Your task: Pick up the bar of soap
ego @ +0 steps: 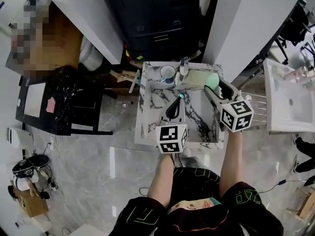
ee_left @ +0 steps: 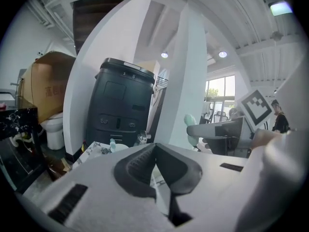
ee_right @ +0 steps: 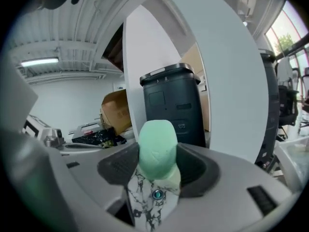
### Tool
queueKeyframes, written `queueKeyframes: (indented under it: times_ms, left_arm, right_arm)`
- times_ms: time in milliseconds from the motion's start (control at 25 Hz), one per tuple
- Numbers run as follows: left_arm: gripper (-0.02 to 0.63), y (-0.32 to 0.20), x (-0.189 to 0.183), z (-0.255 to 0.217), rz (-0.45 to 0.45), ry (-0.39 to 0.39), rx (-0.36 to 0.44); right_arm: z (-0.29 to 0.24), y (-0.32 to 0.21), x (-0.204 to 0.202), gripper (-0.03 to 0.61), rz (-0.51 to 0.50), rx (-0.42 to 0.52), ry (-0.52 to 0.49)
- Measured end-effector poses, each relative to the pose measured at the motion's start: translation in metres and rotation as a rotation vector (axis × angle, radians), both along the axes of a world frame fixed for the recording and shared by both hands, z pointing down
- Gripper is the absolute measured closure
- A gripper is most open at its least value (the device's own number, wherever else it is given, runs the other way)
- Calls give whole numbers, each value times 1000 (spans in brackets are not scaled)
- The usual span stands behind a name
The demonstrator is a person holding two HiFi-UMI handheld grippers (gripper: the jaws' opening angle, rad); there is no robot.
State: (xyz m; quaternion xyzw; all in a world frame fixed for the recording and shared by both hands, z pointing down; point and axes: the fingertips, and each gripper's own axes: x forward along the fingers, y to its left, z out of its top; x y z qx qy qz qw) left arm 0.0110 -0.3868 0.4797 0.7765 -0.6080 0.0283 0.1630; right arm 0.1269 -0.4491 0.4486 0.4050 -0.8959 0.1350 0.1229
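The bar of soap [ee_right: 157,149] is mint green and rounded, and it stands upright between the dark pads of my right gripper [ee_right: 157,154], which is shut on it. In the head view the soap [ego: 212,79] shows at the tip of the right gripper [ego: 214,85], lifted above the back right of the marble basin [ego: 147,107], next to a pale green dish [ego: 194,79]. My left gripper [ego: 178,100] hovers over the middle of the basin near the drain [ego: 181,96]. Its jaws [ee_left: 155,164] are shut with nothing between them.
A white cup [ego: 167,72] and a tap [ego: 184,66] stand at the basin's back edge. A black bin [ego: 157,18] stands behind, between white pillars. A wire rack [ego: 257,107] and a white sink [ego: 288,100] lie to the right, a black table [ego: 59,104] to the left.
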Motion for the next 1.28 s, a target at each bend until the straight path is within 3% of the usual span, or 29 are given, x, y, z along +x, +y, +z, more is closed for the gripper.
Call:
queueKeyframes:
  times_ms: [200,560,1280]
  left_arm:
    - [606,-4,-5,-30,-32,-26,62]
    - [606,-12,-15,-72,-86,-82,138]
    - [605,-16,-3,-88,-65,-120,164]
  right_arm:
    - [-32,16,13,327,31,88,-45]
    - [-58,30,25,327,-17,192,-127]
    - [-78,26,37,327,-5,274,-145]
